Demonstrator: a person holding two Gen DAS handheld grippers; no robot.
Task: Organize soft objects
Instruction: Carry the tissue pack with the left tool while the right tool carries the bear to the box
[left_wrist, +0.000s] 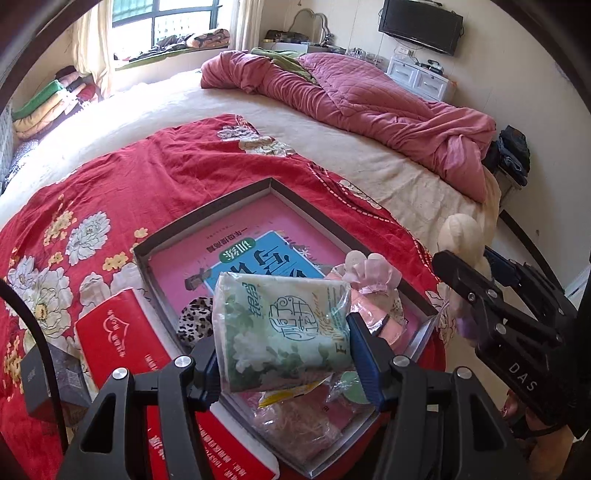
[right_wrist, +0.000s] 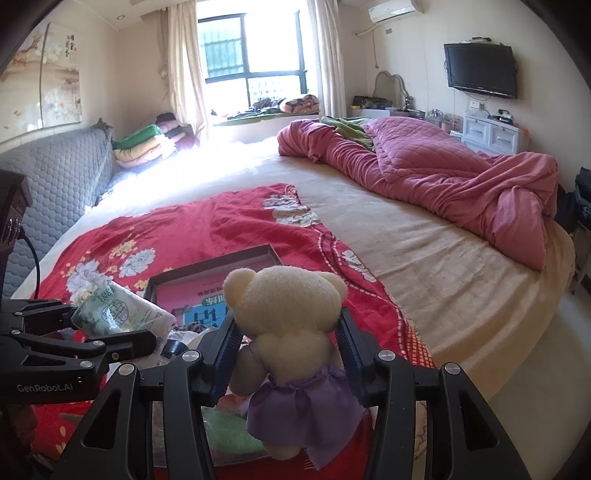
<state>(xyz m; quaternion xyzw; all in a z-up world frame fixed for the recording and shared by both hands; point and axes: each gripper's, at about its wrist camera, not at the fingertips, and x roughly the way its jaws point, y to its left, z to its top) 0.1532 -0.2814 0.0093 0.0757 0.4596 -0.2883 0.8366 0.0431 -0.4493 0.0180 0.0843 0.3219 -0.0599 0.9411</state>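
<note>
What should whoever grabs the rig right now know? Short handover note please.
Left gripper: shut on the green-and-white floral tissue pack, held above the shallow grey-walled box.
Right gripper: shut on the cream plush bear in a purple dress, beside the box.
Box sits on the red floral bedspread; already inside: a pink plush toy and a leopard-print fabric piece.
The red tissue pack lies outside, left of the box.
Left: probably place both held items, then the red pack.
</note>
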